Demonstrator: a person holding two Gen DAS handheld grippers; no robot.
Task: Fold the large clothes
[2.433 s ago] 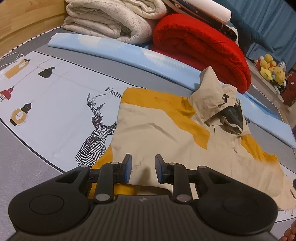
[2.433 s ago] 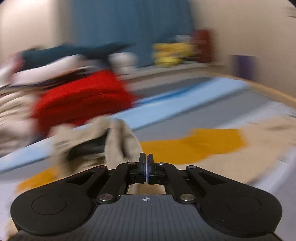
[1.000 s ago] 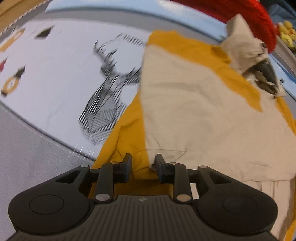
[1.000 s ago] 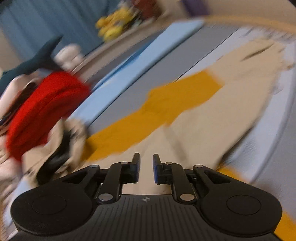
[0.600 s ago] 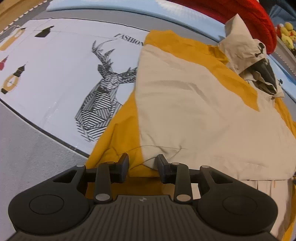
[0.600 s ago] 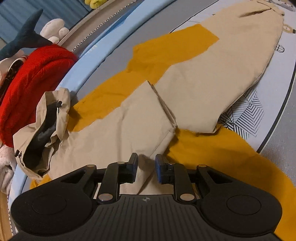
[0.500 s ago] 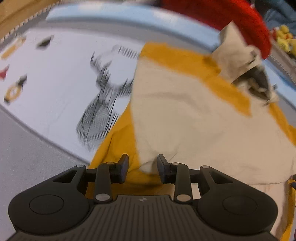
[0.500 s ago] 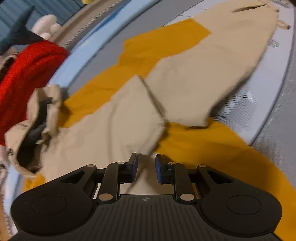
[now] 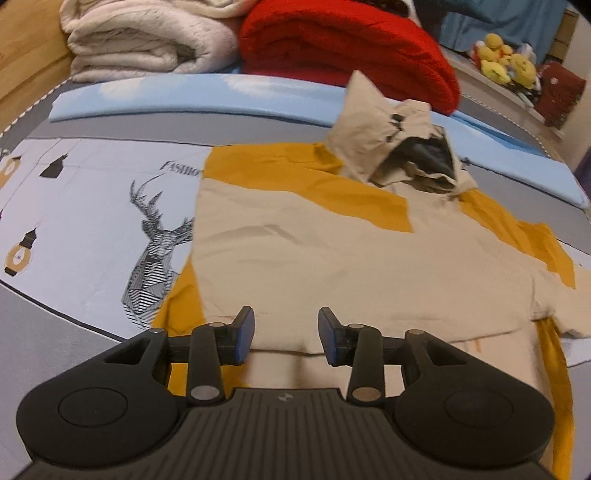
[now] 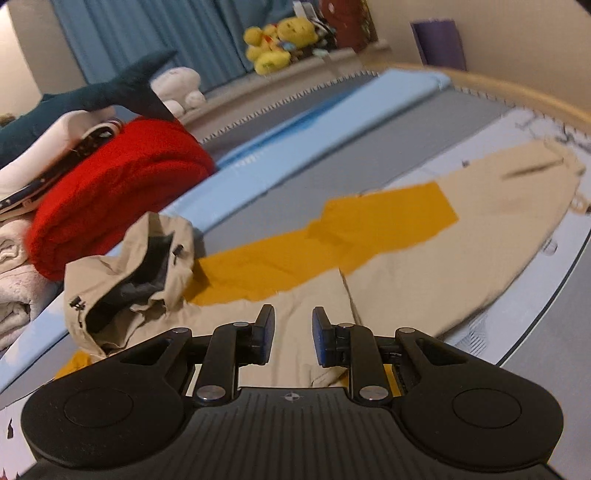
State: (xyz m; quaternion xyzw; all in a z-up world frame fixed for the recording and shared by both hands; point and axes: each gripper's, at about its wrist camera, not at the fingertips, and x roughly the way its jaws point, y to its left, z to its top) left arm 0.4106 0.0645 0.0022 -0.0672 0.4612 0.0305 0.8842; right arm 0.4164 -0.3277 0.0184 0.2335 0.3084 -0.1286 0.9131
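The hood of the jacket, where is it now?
In the left wrist view the hood lies upper right of centre, just before the red blanket.

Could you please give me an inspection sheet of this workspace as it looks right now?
Surface: bed sheet with a deer print, bordered in grey.
Job's things: beige and mustard hooded jacket spread flat, left sleeve folded across the body, right sleeve still stretched out, hood bunched up.
Clutter: red blanket, cream blanket, light blue pad.
Grippers: left gripper and right gripper open, empty, over the jacket.
Cables: nothing seen.
Surroundings: yellow plush toys, blue curtain.
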